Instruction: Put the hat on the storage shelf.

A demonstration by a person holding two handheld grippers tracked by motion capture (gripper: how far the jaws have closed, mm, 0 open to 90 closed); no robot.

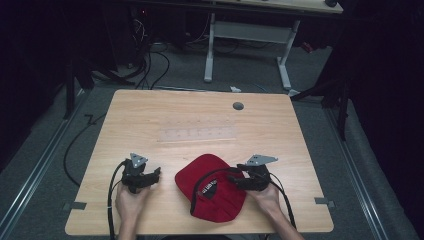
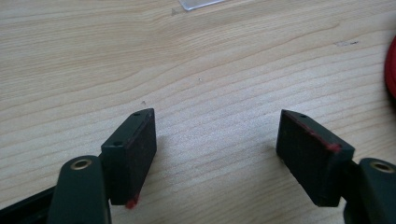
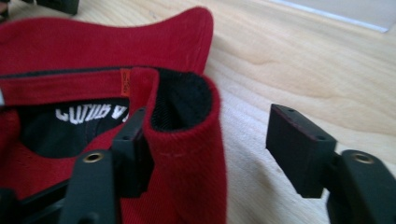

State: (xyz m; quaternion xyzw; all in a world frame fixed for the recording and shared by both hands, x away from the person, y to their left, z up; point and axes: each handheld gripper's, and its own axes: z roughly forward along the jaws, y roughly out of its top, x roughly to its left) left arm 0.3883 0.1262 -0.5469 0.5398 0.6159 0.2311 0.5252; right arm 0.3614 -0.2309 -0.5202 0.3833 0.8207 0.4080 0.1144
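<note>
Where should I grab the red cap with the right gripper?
Probably the cap side wall at the right gripper. That rim stands up as a fold, with one jaw already inside the opening and the other outside over the table. Come from the cap's right edge and close across it.

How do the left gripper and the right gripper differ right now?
The left gripper has bare table between its open jaws; the right gripper has the red cap's rim between its open jaws, one jaw inside the cap, the other clear of it. In the high view the left gripper sits apart from the cap, while the right gripper reaches over it. Both are black and hand-held.
</note>
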